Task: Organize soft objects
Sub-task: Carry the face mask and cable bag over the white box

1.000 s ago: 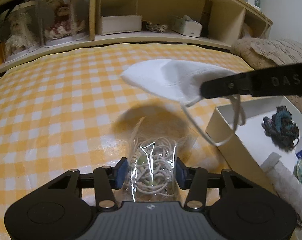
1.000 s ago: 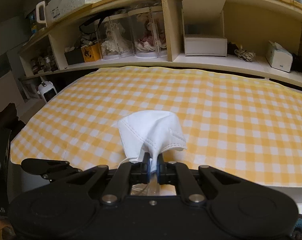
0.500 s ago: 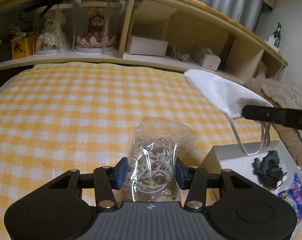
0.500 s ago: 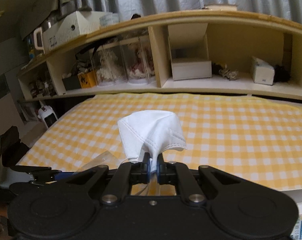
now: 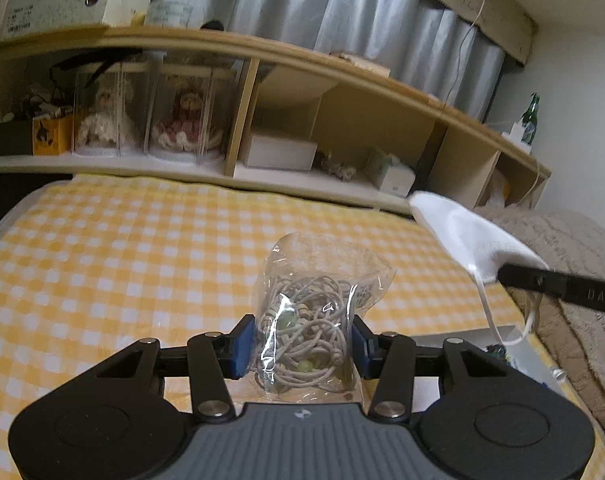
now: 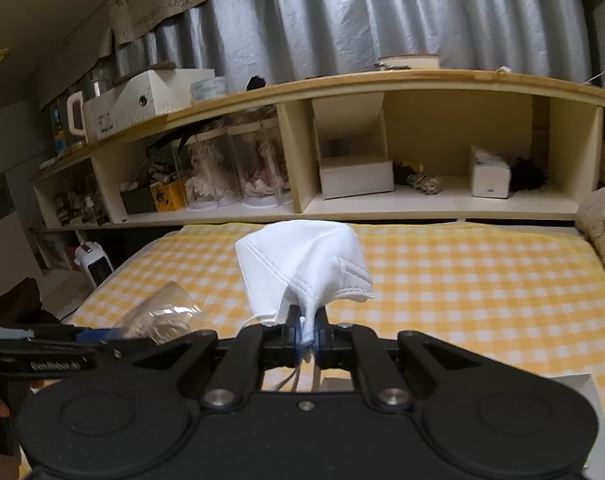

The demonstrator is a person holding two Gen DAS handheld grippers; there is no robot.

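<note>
My left gripper (image 5: 302, 346) is shut on a clear plastic bag of tangled beige cord and green beads (image 5: 312, 312), held up above the yellow checked cloth (image 5: 122, 264). My right gripper (image 6: 307, 330) is shut on a white face mask (image 6: 302, 264), its ear loops hanging below. The mask (image 5: 462, 236) and the right gripper's finger (image 5: 562, 288) show at the right of the left wrist view. The bag (image 6: 162, 314) and the left gripper's finger (image 6: 54, 354) show at the lower left of the right wrist view.
A white open box (image 5: 514, 344) sits low at the right, mostly hidden. A wooden shelf unit (image 6: 382, 80) runs behind the bed with doll cases (image 5: 142, 124), small white boxes (image 6: 356, 178) and a tissue box (image 6: 490, 176). A beige blanket (image 5: 562, 240) lies at the right.
Both grippers have lifted and tilted up with their loads; the views now show more shelf and curtain. The mask has moved right and away from above the bag.
</note>
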